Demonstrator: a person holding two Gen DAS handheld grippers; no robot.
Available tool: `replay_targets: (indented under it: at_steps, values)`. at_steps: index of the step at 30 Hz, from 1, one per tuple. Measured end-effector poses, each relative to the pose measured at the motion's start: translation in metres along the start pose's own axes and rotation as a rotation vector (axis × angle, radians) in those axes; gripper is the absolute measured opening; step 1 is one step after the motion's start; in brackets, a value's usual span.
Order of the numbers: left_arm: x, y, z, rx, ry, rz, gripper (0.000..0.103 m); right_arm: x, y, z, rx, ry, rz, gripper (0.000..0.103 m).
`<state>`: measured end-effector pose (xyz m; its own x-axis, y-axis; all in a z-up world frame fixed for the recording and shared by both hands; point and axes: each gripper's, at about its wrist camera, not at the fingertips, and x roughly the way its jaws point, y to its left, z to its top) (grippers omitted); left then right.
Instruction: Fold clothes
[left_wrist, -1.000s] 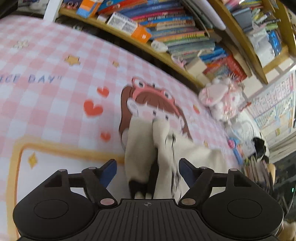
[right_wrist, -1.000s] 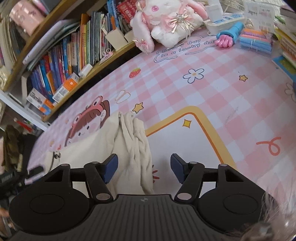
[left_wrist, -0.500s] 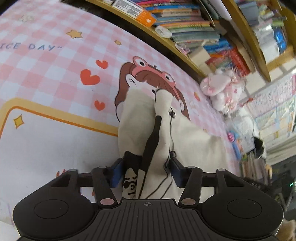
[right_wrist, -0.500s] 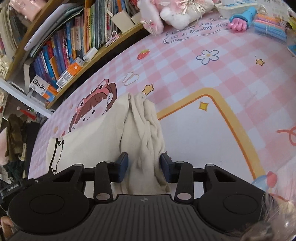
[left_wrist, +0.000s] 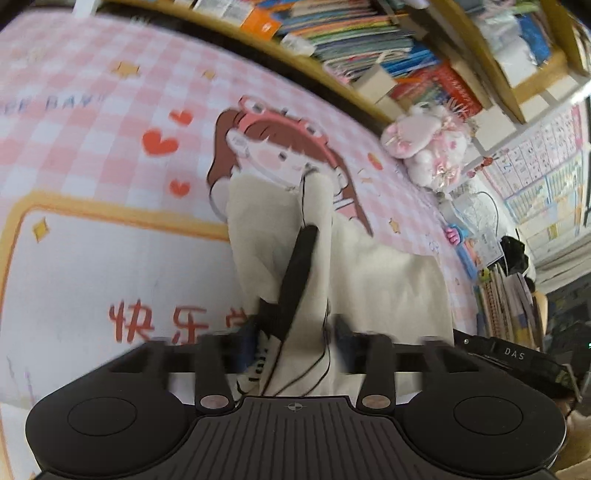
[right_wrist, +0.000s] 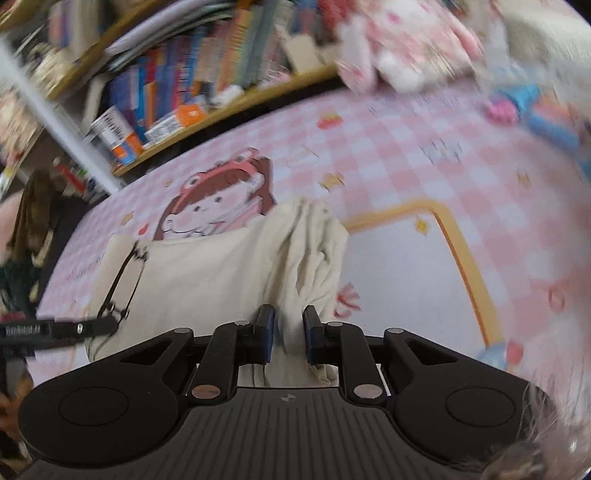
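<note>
The cream garment (left_wrist: 388, 280) lies on the desk (left_wrist: 92, 258), over a pink-checked mat (right_wrist: 424, 155) printed with a cartoon girl in a pink headband (left_wrist: 280, 147). A black print and thin black lines cross the cloth in the left wrist view.

Left gripper (left_wrist: 295, 341): a bunched fold of the garment sits between the jaws. They have just been opening. The picture is blurred, and whether the pads press the cloth cannot be told.

Right gripper (right_wrist: 288, 338): jaws clenched on a gathered ridge of the garment (right_wrist: 207, 266), having just closed further. Both blue pads (right_wrist: 266, 332) touch the cloth.

Writing, legible: red Chinese characters "快乐" (left_wrist: 159, 325) on the white panel of the mat, with a third character cut off by the cloth. "DAS" (left_wrist: 514, 355) appears on a black object at the right edge of the left wrist view. Blue lettering (left_wrist: 70, 103) on the mat is too blurred to read. White lettering on the black bar (right_wrist: 55, 330) in the right wrist view is illegible.

Behind the desk are bookshelves (right_wrist: 177, 85) and a pink-and-white plush toy (left_wrist: 428, 144).
</note>
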<state>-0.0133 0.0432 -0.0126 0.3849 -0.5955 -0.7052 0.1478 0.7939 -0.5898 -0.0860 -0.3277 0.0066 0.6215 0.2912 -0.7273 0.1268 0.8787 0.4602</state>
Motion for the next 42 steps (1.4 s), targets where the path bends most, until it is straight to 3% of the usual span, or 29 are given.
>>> replay_targets:
  at_steps: [1,3,7,8,9,10,12,16,22,28,32,35,37,39,42]
  values:
    - [0.003,0.003,0.0,-0.019,0.014,-0.009,0.069,0.003,-0.006,0.0,0.048,0.012,0.006,0.034]
    - [0.01,0.005,-0.001,-0.033,0.019,-0.025,0.069,0.007,-0.015,0.0,0.109,0.029,0.025,0.041]
    - [0.019,-0.001,0.001,-0.021,-0.01,-0.045,0.064,0.016,-0.022,0.0,0.172,0.04,0.06,0.041]
    - [0.021,-0.003,0.001,-0.009,-0.006,-0.029,0.059,0.017,-0.022,0.0,0.178,0.036,0.068,0.04]
    - [0.023,-0.006,0.001,0.003,-0.001,-0.012,0.04,0.017,-0.018,0.001,0.154,0.031,0.064,0.034]
    - [0.022,-0.009,0.0,0.021,0.0,0.005,0.033,0.017,-0.013,0.001,0.122,0.025,0.057,0.026]
    - [0.013,-0.019,-0.002,0.078,-0.026,0.019,0.027,0.016,-0.003,0.001,0.06,0.014,0.044,0.018]
    - [0.006,-0.024,-0.005,0.117,-0.024,0.019,0.027,-0.003,0.018,-0.001,-0.109,-0.062,0.041,0.017]
    - [0.011,-0.008,-0.005,0.019,0.018,-0.02,0.033,0.006,0.005,-0.001,-0.044,0.014,0.016,0.019]
    - [0.018,0.004,-0.006,-0.069,0.034,-0.049,0.041,0.014,-0.016,-0.002,0.088,0.056,0.03,0.039]
    - [0.022,0.003,-0.006,-0.075,0.019,-0.058,0.039,0.016,-0.018,-0.001,0.099,0.055,0.049,0.04]
    - [0.023,-0.002,-0.007,-0.051,0.008,-0.038,0.034,0.019,-0.014,0.0,0.076,0.055,0.054,0.038]
    - [0.023,-0.007,-0.008,-0.026,0.005,-0.019,0.028,0.022,-0.012,0.0,0.055,0.065,0.053,0.025]
    - [0.018,-0.014,-0.009,-0.008,-0.012,-0.01,0.025,0.021,-0.007,-0.001,0.027,0.056,0.049,0.019]
    - [0.007,-0.024,-0.011,0.019,-0.047,-0.007,0.023,0.011,0.003,-0.002,-0.042,0.018,0.048,0.016]
